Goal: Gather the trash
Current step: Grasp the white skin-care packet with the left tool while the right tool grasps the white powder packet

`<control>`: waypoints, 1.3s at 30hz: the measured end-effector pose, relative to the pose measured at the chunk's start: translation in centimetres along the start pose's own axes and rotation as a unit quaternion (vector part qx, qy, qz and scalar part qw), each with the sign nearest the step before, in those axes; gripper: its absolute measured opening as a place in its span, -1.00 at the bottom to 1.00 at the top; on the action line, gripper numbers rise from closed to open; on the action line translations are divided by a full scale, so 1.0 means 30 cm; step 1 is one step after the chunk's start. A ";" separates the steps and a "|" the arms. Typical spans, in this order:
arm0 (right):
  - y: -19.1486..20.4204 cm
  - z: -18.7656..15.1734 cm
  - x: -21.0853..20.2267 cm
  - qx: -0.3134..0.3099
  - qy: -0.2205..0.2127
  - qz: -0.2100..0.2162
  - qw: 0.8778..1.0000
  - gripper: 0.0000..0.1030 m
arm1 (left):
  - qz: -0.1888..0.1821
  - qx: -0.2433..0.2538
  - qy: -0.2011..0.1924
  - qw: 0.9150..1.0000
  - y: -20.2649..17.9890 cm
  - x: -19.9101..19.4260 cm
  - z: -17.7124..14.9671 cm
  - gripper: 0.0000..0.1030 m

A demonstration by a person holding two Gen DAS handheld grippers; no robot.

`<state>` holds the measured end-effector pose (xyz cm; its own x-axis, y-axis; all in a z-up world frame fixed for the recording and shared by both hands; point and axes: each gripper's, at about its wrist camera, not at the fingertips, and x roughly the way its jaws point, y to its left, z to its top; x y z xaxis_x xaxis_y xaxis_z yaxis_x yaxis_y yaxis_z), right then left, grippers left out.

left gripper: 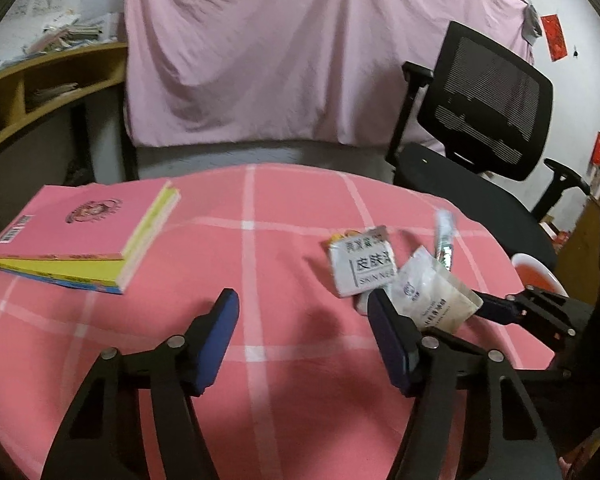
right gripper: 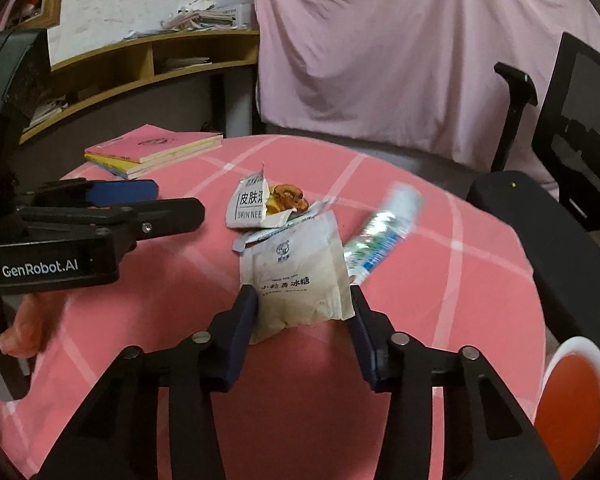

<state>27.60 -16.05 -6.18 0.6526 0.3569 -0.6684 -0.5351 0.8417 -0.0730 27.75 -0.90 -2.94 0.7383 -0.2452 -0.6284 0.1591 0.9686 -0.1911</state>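
Left wrist view: I see the trash on the pink checked tablecloth [left gripper: 284,240], right of centre: a white packet with black print [left gripper: 359,268], a beige sachet [left gripper: 431,292] lying nearer and to its right, and a crumpled foil wrapper [left gripper: 443,240] beyond. The left gripper [left gripper: 301,312] stands partly open with nothing between its blue pads; its right finger [left gripper: 387,340] sits just beside the beige sachet's near-left edge, though I cannot tell whether it touches. A stack of books [left gripper: 80,240] lies far left. A black office chair [left gripper: 487,104] stands past the table's right side.

Right wrist view: the beige sachet [right gripper: 296,276] lies between the fingers of the right gripper [right gripper: 301,304]. The jaws are partly closed around its near edge; both pads appear to meet its sides. The white packet [right gripper: 248,204] lies beyond, with a brown food scrap [right gripper: 288,196] beside it, and the foil wrapper [right gripper: 383,232] lies to the right. The left gripper [right gripper: 140,196] enters from the left. A red bowl [right gripper: 571,400] sits at the near right.
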 end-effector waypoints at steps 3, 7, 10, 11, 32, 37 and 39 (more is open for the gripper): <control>-0.006 -0.003 -0.005 0.005 0.001 0.001 1.000 -0.24 | -0.013 0.002 0.006 1.000 -0.008 0.006 0.003 0.16; -0.011 0.000 -0.007 0.014 -0.002 0.003 1.000 -0.30 | -0.023 0.005 0.008 1.000 -0.018 0.006 0.008 0.15; -0.020 -0.003 -0.016 0.021 -0.005 0.003 1.000 -0.31 | -0.029 0.005 0.009 1.000 -0.018 0.005 0.010 0.15; -0.024 -0.004 -0.019 0.025 -0.006 0.001 1.000 -0.31 | -0.031 0.004 0.010 0.999 -0.016 0.005 0.009 0.14; -0.156 -0.034 -0.069 0.115 -0.031 -0.044 0.992 -0.32 | -0.052 0.011 0.023 0.998 -0.095 0.110 0.088 -0.08; -0.143 -0.032 -0.070 0.107 -0.033 -0.045 0.993 -0.32 | -0.056 0.001 0.026 0.998 -0.085 0.115 0.085 -0.34; -0.144 -0.031 -0.070 0.105 -0.033 -0.045 0.993 -0.31 | -0.057 -0.003 0.024 0.998 -0.082 0.111 0.085 -0.35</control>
<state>28.05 -20.82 -5.16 0.7310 0.2960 -0.6149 -0.3536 0.9349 0.0297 31.49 -3.99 -2.66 0.6826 -0.3566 -0.6379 0.2371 0.9337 -0.2682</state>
